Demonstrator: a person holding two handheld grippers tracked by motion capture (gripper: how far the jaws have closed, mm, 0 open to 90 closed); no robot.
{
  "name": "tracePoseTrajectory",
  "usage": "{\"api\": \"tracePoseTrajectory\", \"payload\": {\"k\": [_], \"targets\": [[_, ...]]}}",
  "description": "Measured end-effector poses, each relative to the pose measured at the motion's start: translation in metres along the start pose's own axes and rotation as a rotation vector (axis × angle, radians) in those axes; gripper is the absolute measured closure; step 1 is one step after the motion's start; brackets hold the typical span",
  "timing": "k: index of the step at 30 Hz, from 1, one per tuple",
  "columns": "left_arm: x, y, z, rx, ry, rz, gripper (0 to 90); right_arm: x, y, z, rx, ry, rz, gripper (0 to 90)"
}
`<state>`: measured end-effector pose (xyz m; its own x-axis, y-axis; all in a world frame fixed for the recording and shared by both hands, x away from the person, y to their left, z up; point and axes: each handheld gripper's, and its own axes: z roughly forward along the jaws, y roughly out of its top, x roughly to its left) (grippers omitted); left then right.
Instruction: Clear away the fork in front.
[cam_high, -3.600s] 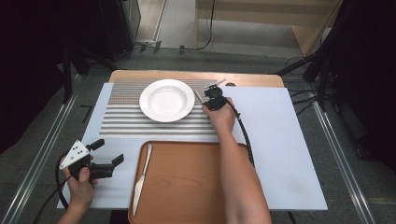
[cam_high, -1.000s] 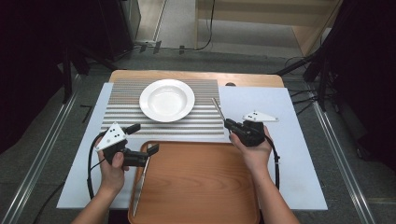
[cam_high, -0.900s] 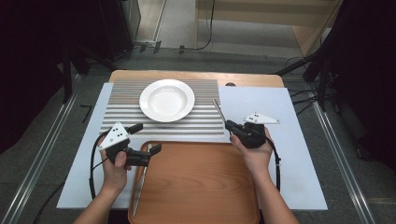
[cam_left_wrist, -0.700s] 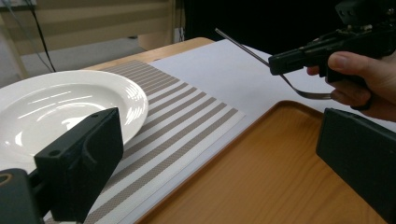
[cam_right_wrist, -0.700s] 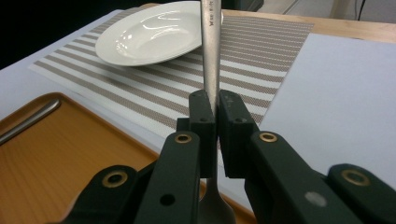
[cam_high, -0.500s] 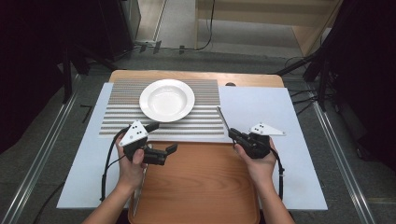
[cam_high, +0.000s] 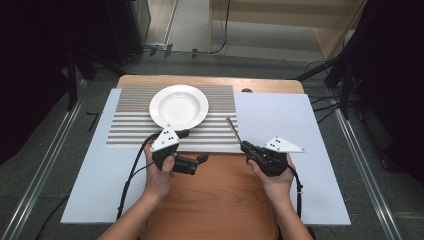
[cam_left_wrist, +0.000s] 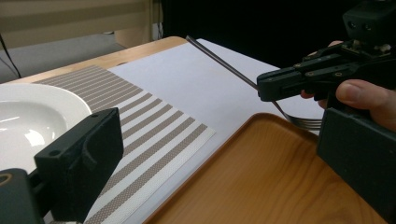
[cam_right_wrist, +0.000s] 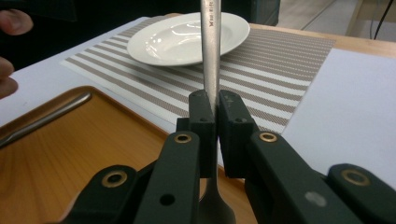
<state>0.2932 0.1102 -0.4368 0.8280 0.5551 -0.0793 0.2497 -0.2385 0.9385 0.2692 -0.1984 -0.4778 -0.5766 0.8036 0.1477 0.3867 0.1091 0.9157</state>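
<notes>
My right gripper (cam_high: 246, 147) is shut on a metal fork (cam_high: 231, 128) at the far right corner of the wooden tray (cam_high: 220, 200). The fork's handle (cam_right_wrist: 210, 46) points up toward the white plate (cam_high: 178, 106), and its tines (cam_left_wrist: 306, 122) hang just over the tray rim. The plate sits on a striped placemat (cam_high: 220, 125). My left gripper (cam_high: 194, 147) hovers open over the tray's far left corner, with nothing between its wide-apart jaws. From its own camera the left gripper (cam_left_wrist: 219, 154) faces the right gripper (cam_left_wrist: 280, 86) and the fork.
A white sheet (cam_high: 290, 115) covers the table under the placemat and tray. A knife (cam_right_wrist: 42, 119) lies along the tray's left side. Dark floor and metal rails surround the table.
The left gripper has moved right, from the white sheet to the tray's far left corner. The right gripper has carried the fork from beside the plate back toward the person, to the tray's far right corner.
</notes>
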Motion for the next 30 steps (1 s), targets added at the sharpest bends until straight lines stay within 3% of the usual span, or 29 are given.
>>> {"api": "tracePoseTrajectory", "payload": {"k": [3, 5, 15, 17, 18, 20, 26, 30], "targets": [[-0.001, 0.002, 0.003, 0.004, -0.003, -0.002, 0.6, 0.004, 0.001, -0.002, -0.017, 0.014, -0.010, 83.9], [-0.004, 0.003, 0.006, 0.005, 0.018, -0.008, 0.6, 0.005, 0.001, -0.002, -0.017, 0.013, -0.015, 83.9], [-0.010, 0.008, 0.019, -0.011, -0.020, -0.060, 1.8, 0.016, 0.002, -0.004, -0.052, 0.036, -0.048, 83.9], [-0.009, 0.009, 0.021, -0.007, -0.013, -0.081, 10.7, 0.018, 0.002, -0.003, -0.059, 0.039, -0.057, 83.9], [-0.008, 0.010, 0.022, -0.012, -0.020, -0.123, 15.4, 0.019, 0.002, -0.003, -0.062, 0.042, -0.060, 83.9], [-0.008, 0.012, 0.023, -0.014, -0.030, -0.148, 16.6, 0.022, 0.002, -0.003, -0.065, 0.047, -0.067, 83.9], [-0.009, 0.015, 0.028, 0.000, -0.025, -0.187, 26.3, 0.031, 0.004, -0.003, -0.072, 0.057, -0.086, 83.9], [-0.009, 0.015, 0.032, -0.002, -0.032, -0.208, 39.4, 0.036, 0.004, -0.002, -0.075, 0.067, -0.100, 83.9]]}}
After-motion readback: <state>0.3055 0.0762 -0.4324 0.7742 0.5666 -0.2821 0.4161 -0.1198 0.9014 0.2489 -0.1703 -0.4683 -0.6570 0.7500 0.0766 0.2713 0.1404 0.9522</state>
